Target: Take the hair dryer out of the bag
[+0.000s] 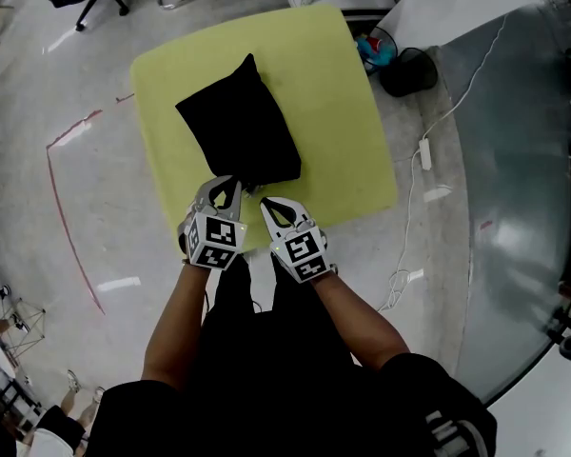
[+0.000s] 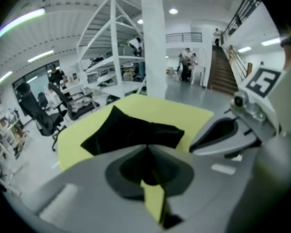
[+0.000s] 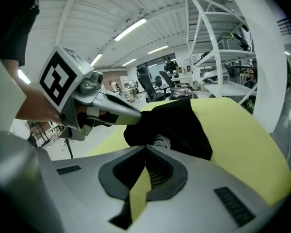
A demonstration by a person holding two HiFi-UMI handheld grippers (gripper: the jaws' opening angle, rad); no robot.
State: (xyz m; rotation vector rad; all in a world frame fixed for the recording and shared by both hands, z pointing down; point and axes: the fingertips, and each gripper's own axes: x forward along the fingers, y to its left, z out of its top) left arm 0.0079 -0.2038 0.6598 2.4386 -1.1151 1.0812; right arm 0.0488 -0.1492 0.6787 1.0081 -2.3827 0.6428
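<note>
Head view: the bag (image 1: 240, 127), a matte black pouch of soft fabric with one peaked corner, lies on the smooth, square yellow-green counter (image 1: 347, 112). The left claw (image 1: 226, 191) is closed on the fabric at the bag's near edge. The right claw (image 1: 269, 208) is closed and empty, just beside it. The hair dryer remains inside the bag. Only a pale ribbed part (image 3: 160, 141), possibly belonging to it, shows at the mouth. Extraction appears not yet begun.

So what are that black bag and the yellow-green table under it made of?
The black bag looks like soft matte cloth: it creases and sags. The yellow-green table seems smooth, hard, matte, perhaps laminate: flat, rounded corners, no glare.
</note>
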